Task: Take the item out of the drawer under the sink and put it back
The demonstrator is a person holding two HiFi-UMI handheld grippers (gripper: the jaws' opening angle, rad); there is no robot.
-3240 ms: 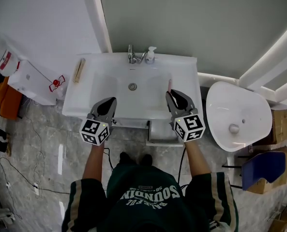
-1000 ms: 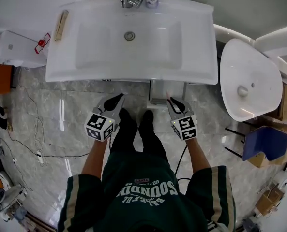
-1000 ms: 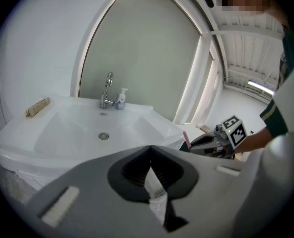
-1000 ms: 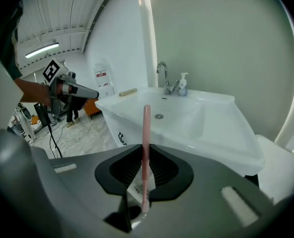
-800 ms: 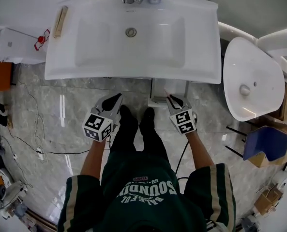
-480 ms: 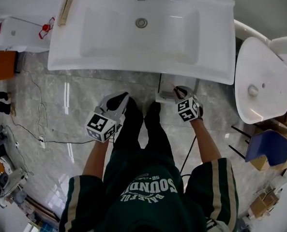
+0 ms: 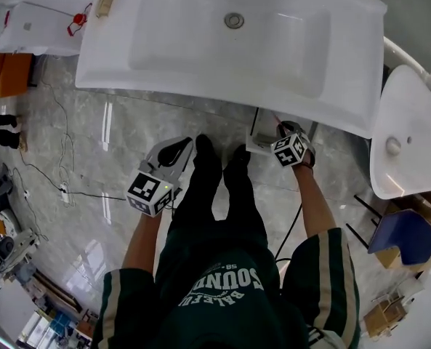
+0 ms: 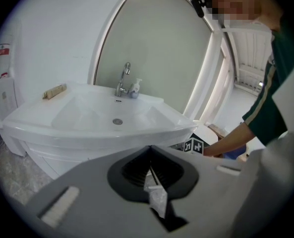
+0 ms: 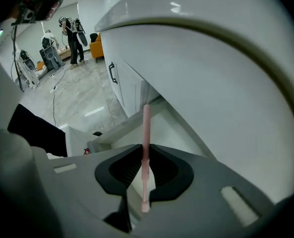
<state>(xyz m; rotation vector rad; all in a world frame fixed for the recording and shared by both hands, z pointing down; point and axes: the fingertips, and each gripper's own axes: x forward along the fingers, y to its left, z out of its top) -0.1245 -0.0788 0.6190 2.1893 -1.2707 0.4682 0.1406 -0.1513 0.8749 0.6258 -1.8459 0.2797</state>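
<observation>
A white sink [image 7: 128, 71] stands on a shiny grey stone floor [image 7: 77, 187], with a white toilet [image 7: 408, 144] to its right. Under the sink a small drawer [image 7: 261, 142] is pulled out. The right gripper [image 7: 282, 128] squeezes a thin pink stick [image 7: 276, 118]. A second ago it was over the floor; now it is down at the drawer. The left gripper [image 7: 184, 144] is pinched closed on nothing, beside the person's legs. Only the left gripper view shows the tap [image 8: 123, 78] and soap bottle [image 8: 135, 89]. Only the right gripper view shows the stick poking out between the jaws, in front of the open drawer.
</observation>
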